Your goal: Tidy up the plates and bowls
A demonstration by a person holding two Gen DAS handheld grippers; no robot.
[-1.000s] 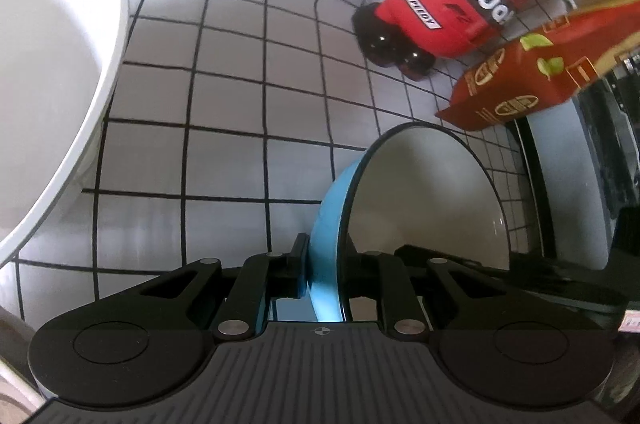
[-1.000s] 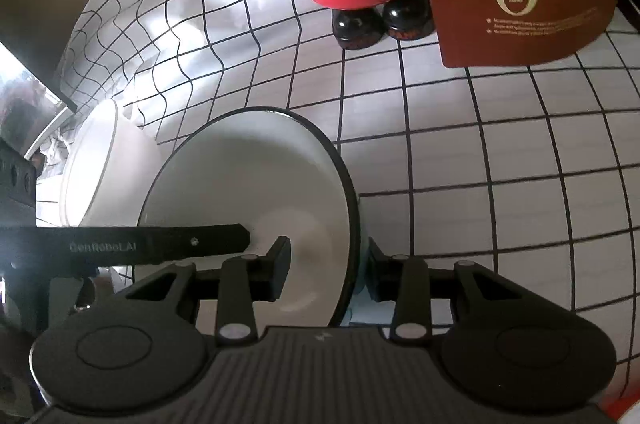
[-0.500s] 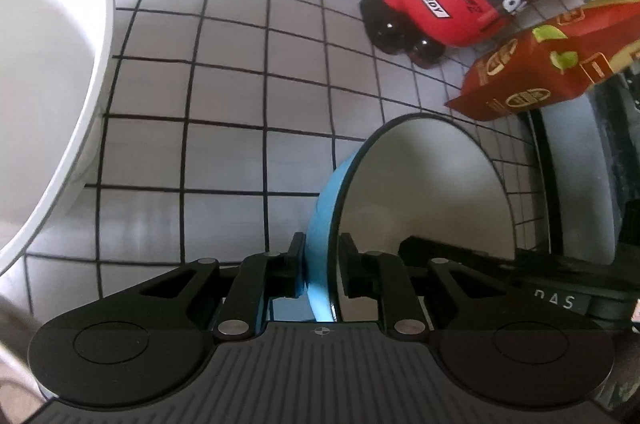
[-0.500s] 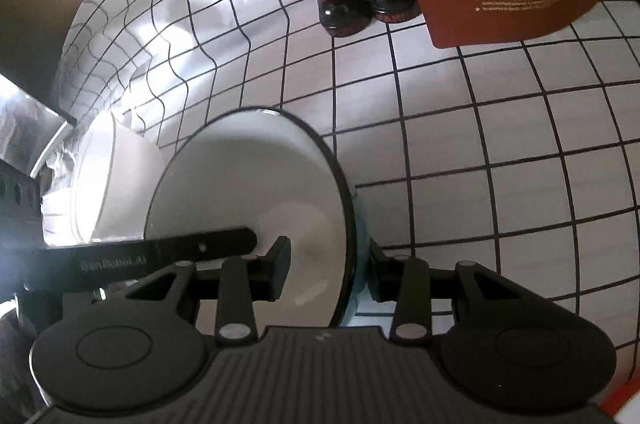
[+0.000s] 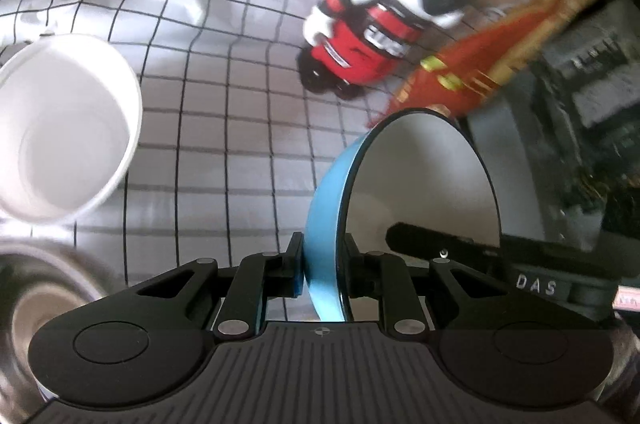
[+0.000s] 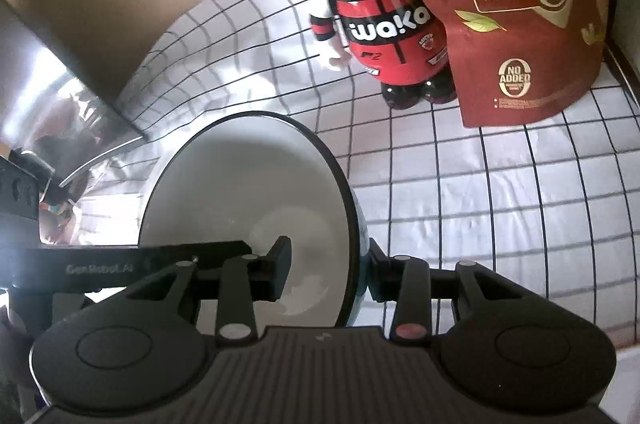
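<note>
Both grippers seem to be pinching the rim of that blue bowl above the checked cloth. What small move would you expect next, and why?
Probably carry the blue bowl sideways toward the white bowl, keeping it level. Left gripper and right gripper each clamp its rim, though the left jaws are opening slightly. The white bowl sits open and empty on the checked cloth, a likely spot for nesting.
</note>
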